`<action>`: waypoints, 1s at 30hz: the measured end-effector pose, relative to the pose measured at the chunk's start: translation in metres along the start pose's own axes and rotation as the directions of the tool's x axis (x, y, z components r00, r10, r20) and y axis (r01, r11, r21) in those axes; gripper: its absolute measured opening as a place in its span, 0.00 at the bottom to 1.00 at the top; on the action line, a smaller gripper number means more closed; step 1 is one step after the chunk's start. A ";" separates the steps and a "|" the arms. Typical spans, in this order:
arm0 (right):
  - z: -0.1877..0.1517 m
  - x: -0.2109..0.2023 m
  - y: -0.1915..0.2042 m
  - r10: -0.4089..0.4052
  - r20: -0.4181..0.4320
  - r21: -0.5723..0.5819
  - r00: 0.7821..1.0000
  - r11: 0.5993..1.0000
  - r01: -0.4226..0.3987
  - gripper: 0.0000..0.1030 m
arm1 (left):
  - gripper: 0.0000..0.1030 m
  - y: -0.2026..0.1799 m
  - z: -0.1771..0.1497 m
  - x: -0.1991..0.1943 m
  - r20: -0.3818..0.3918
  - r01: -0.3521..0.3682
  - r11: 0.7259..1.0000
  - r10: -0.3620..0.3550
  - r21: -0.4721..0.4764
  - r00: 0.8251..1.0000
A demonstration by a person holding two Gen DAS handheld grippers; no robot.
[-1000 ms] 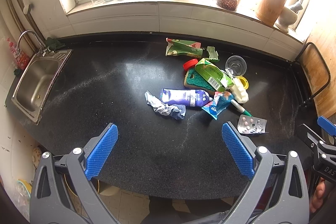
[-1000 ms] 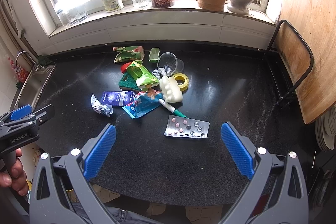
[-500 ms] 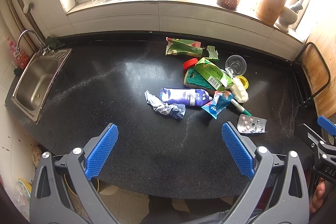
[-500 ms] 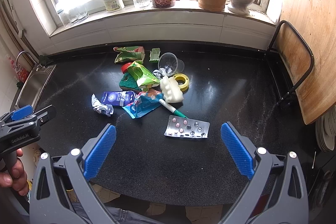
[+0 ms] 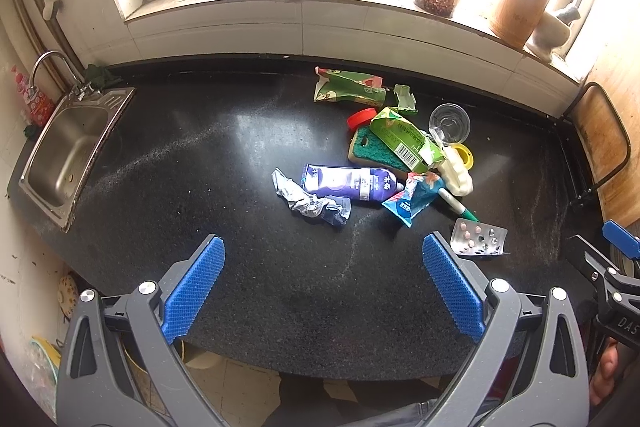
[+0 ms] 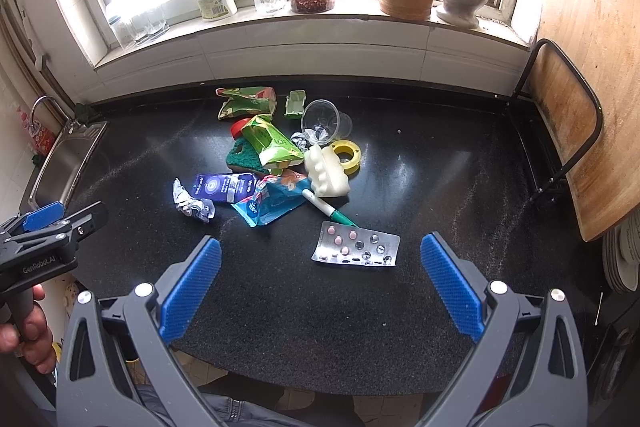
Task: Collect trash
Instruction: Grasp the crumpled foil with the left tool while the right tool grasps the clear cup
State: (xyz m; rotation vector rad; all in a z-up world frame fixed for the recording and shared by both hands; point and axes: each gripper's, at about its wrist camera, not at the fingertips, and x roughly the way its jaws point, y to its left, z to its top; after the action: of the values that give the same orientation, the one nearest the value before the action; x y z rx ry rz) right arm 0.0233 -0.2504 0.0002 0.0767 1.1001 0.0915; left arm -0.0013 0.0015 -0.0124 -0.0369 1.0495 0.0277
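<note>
The trash lies in one loose heap on the black bench [image 6: 440,155], right of the sink [image 5: 68,151]. Nearest my right tool [image 6: 320,283] is the pill blister [image 6: 356,245], lying flat just ahead of its open mouth and well inside the span of the blue pads [image 6: 192,285], its long axis running across me, left to right. Behind it lie the pen [image 6: 326,209], blue wrapper [image 6: 272,203], foam block [image 6: 326,177] and purple carton [image 6: 222,187]. My left tool [image 5: 323,291] hangs wide open too, empty, with the crumpled foil [image 5: 308,201] ahead of it but farther off. Both tools hover over the bench's near edge, holding nothing. I judge the right hand is closer to a first pick.
</note>
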 end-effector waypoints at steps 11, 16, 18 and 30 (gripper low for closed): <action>0.033 0.045 -0.021 0.026 0.005 -0.034 1.000 0.999 -0.026 0.94 | 0.94 0.019 0.007 0.061 -0.090 -0.045 0.997 0.040 -0.059 0.995; 0.054 0.088 -0.030 0.034 -0.014 -0.080 0.999 0.996 -0.035 0.94 | 0.94 0.031 0.001 0.126 -0.223 -0.051 0.983 0.011 -0.176 0.975; 0.063 0.108 -0.032 0.037 -0.022 -0.098 0.999 0.994 -0.039 0.94 | 0.94 0.035 0.000 0.147 -0.241 -0.069 0.969 0.010 -0.237 0.970; 0.131 0.265 -0.045 0.035 -0.173 -0.137 0.984 0.989 -0.059 0.58 | 0.93 0.051 0.012 0.222 -0.220 -0.131 0.877 0.030 -0.462 0.975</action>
State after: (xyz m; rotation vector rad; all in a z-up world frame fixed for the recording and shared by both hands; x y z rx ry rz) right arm 0.2608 -0.2677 -0.1802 -0.0335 1.2593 0.2215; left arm 0.1180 0.0543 -0.1997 -0.4519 1.2322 0.3668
